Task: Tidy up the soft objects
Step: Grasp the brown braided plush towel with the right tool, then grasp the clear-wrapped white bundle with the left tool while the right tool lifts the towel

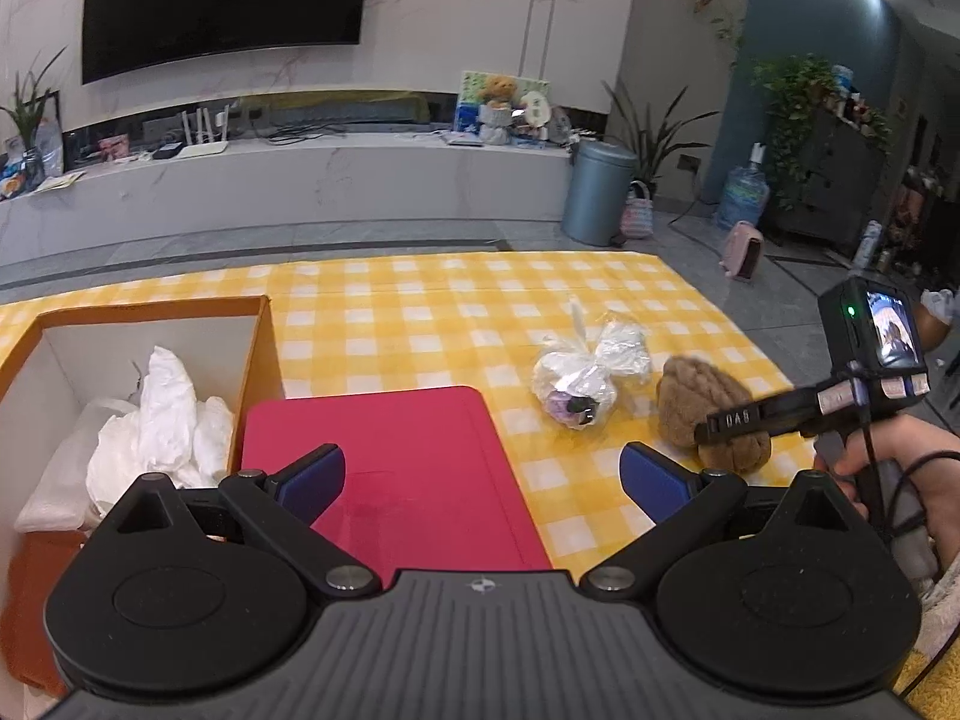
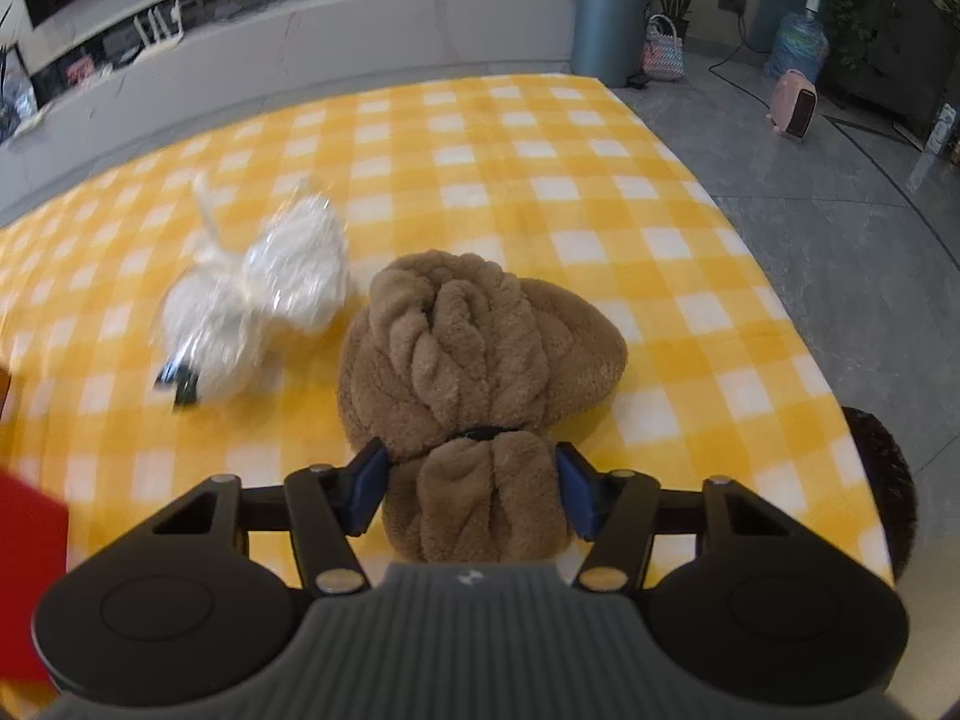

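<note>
- Bench (image 1: 420, 300) under a yellow-and-white checked cloth carries everything you are working with.
- Your right claw (image 2: 471, 489) points steeply down at a brown fleecy bundle (image 2: 474, 348); its blue pads (image 2: 367, 489) sit on either side of the bundle's smaller near lobe, just below the dark band that cinches the fleece, and they appear to touch the fleece on both sides.
- The bundle lies on the cloth near the bench's right edge, with its bigger lobe pointing away from you.
- From your left camera you see the right claw's black finger lying across the front of the same brown bundle (image 1: 711, 420), with your right hand (image 1: 900, 468) wrapped round the handle.
- Just left of the brown bundle, close beside it, lies a white bundle wrapped in clear plastic (image 2: 258, 300), knotted in the middle, with a small dark tag at its near end.
- Your left claw (image 1: 483, 483) holds nothing, its jaws spread wide above a red mat (image 1: 408, 456) that lies flat on the cloth.
- Left of the mat, right against it, stands an open orange box (image 1: 255, 360) with white walls inside; crumpled white plastic-looking stuff (image 1: 162, 420) already lies in it.
</note>
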Available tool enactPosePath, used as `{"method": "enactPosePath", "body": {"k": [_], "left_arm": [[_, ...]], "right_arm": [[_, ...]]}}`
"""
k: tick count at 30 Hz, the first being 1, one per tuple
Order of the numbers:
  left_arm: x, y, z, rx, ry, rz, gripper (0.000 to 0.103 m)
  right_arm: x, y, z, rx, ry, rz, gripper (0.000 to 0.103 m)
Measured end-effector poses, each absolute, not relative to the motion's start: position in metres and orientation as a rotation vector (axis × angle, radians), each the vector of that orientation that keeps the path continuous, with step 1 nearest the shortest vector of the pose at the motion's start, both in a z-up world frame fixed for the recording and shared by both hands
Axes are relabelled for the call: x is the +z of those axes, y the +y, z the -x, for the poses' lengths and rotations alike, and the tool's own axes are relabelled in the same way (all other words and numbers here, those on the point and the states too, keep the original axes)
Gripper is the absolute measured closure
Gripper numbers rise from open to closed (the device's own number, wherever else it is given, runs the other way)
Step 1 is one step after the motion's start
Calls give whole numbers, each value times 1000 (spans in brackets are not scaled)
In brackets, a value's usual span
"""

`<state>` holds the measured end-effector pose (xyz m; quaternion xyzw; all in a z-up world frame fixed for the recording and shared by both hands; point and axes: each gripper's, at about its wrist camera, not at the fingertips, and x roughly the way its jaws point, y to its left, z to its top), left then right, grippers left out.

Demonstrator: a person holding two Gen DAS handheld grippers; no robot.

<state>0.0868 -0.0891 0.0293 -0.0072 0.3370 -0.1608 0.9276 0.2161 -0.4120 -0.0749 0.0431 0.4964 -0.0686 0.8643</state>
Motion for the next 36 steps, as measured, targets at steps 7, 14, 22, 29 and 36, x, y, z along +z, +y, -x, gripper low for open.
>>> {"method": "enactPosePath", "body": {"k": [7,14,22,29,36], "left_arm": [[31,-84,-84,-339,694,22,0],[34,-86,-79,-330,668,-16,0],[44,-102,-81,-308,680,-130,0],[45,-156,-131,-336,815,-232,0],[10,-220,-214,-394,912,-326,0]], "right_arm": [[-79,-412,-206,-89,1085,-96,31],[-91,-392,-215,-61,1127,46,42],[-72,-413,-207,-87,1063,-50,49],[-48,-431,-197,-148,966,-100,48],[-44,-444,-191,-164,952,-139,47]]}}
